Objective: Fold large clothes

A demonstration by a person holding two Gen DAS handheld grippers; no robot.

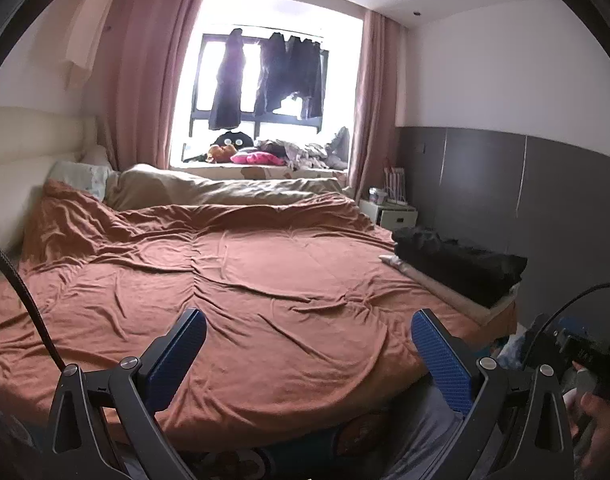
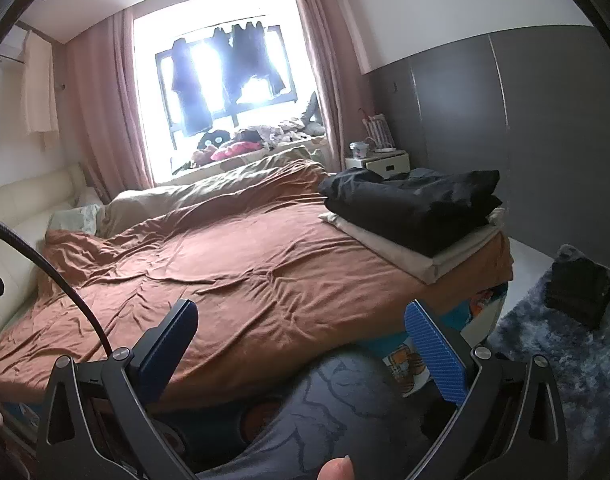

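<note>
1. Spread wide, holding nothing: left gripper point(image 1: 309, 340) and right gripper point(image 2: 301, 334).
2. Hovered above rumpled rust-brown quilt point(image 1: 233, 272).
3. Stacked at bed's far right corner: folded black garment point(image 2: 417, 200) on folded cream cloth point(image 2: 409, 254).

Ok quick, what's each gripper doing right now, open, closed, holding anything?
Left gripper: open, fingers spread wide, holding nothing, above the brown bedspread.
Right gripper: open, fingers spread wide, holding nothing.
</note>
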